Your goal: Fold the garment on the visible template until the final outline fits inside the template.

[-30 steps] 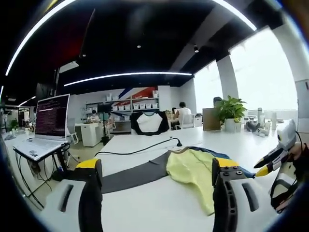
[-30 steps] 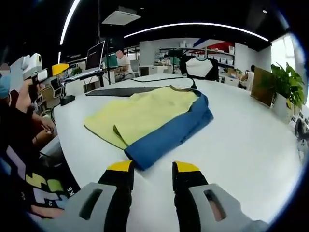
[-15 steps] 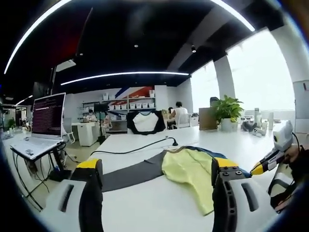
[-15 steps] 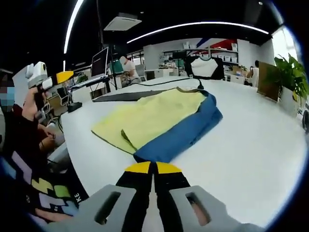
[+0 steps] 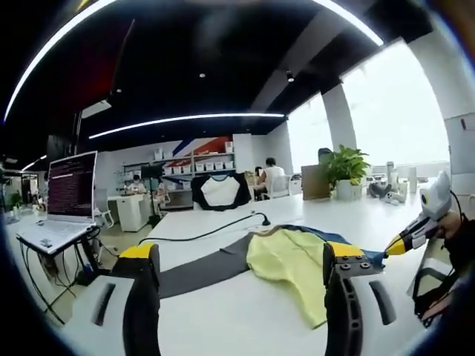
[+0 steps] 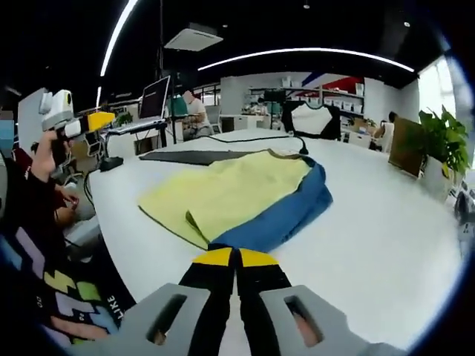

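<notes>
A yellow and blue garment (image 6: pixel 237 189) lies folded on the white table (image 6: pixel 371 230), yellow side up, with the blue layer along its right edge. A dark grey template strip (image 6: pixel 191 156) runs out from under its far end. My right gripper (image 6: pixel 236 257) is shut just short of the garment's near blue corner, and I see nothing between its jaws. In the left gripper view the garment (image 5: pixel 286 256) and the grey strip (image 5: pixel 197 271) lie ahead. My left gripper (image 5: pixel 241 254) is open above the table with nothing in it. The right gripper's yellow tip (image 5: pixel 395 247) points toward the blue edge.
A black cable (image 5: pixel 211 231) crosses the table behind the garment. A laptop (image 5: pixel 68 196) stands on a side stand at the left. A potted plant (image 6: pixel 439 141) sits at the table's far right. The person's patterned clothing (image 6: pixel 52 274) is close on the left.
The right gripper's jaws went from open to shut and have stayed shut near the blue corner. Both views shifted slightly; the garment has not moved.
</notes>
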Motion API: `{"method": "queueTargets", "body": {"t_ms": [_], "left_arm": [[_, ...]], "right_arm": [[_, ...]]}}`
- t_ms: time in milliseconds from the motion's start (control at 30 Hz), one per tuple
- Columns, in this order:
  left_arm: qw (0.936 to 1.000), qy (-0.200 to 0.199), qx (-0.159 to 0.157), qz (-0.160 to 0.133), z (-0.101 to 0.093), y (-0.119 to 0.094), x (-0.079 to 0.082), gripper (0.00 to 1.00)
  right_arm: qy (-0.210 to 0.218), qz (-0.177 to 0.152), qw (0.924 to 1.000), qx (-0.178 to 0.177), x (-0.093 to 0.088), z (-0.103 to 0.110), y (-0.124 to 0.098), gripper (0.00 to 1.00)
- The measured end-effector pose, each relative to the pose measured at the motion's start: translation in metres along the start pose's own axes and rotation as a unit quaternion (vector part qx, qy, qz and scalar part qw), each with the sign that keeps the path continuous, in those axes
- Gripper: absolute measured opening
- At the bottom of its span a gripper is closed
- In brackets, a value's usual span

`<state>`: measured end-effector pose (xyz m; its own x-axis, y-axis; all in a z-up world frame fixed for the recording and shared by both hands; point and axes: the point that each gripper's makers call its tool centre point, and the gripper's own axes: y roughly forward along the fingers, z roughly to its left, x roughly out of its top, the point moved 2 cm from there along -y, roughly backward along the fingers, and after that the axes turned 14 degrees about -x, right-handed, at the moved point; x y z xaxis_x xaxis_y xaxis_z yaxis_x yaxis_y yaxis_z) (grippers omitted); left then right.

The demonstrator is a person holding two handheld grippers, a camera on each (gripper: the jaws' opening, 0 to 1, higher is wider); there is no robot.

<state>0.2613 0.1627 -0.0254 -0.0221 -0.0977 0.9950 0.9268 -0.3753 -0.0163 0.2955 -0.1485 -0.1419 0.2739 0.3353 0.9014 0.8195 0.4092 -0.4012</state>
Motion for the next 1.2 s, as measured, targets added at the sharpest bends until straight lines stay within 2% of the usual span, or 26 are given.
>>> {"method": "queueTargets", "body": {"t_ms": [200,267,300,367,567,700,867,933,967,1100,1200], "left_arm": [[1.0,0.002,0.002,-0.006,0.001,-0.004,0.003,0.95],[0.9998,0.02,-0.004,0.006,0.0,-0.003,0.001,0.96],[0.9996,0.026,-0.001,0.007,0.0,-0.001,0.001,0.96],[0.9997,0.025,0.0,0.005,-0.001,0.0,0.0,0.97],[0.9997,0.013,-0.019,0.007,-0.007,0.005,-0.003,0.96],[0.9998,0.006,-0.015,0.01,-0.003,0.005,-0.006,0.96],[0.9999,0.006,-0.008,0.011,0.001,0.003,-0.005,0.96],[0.9998,0.009,-0.007,0.015,0.002,0.004,-0.006,0.92],[0.9995,0.012,-0.005,0.029,0.003,0.005,-0.01,0.88],[0.9995,0.001,-0.004,0.03,0.002,0.009,-0.013,0.94],[0.9995,0.003,-0.016,0.025,-0.002,0.012,-0.011,0.94]], "right_arm": [[-0.005,-0.003,0.9998,-0.018,0.011,-0.019,-0.006,0.0],[0.002,-0.003,0.9998,-0.021,0.014,-0.024,-0.01,0.0],[0.02,-0.004,0.9996,-0.019,0.017,-0.026,-0.012,0.0],[0.019,-0.013,0.9995,-0.023,0.023,-0.031,-0.016,0.0],[-0.016,-0.016,0.9987,-0.046,0.035,-0.047,-0.015,0.0],[-0.043,-0.012,0.9974,-0.057,0.043,-0.058,-0.013,0.0],[-0.055,-0.018,0.9959,-0.069,0.055,-0.071,-0.014,0.0],[-0.058,-0.022,0.9953,-0.074,0.059,-0.075,-0.014,0.0],[-0.06,-0.023,0.9952,-0.075,0.063,-0.078,-0.014,0.0],[-0.074,-0.031,0.9934,-0.082,0.077,-0.086,-0.014,0.0],[-0.091,-0.042,0.9897,-0.102,0.091,-0.1,-0.018,0.0]]}}
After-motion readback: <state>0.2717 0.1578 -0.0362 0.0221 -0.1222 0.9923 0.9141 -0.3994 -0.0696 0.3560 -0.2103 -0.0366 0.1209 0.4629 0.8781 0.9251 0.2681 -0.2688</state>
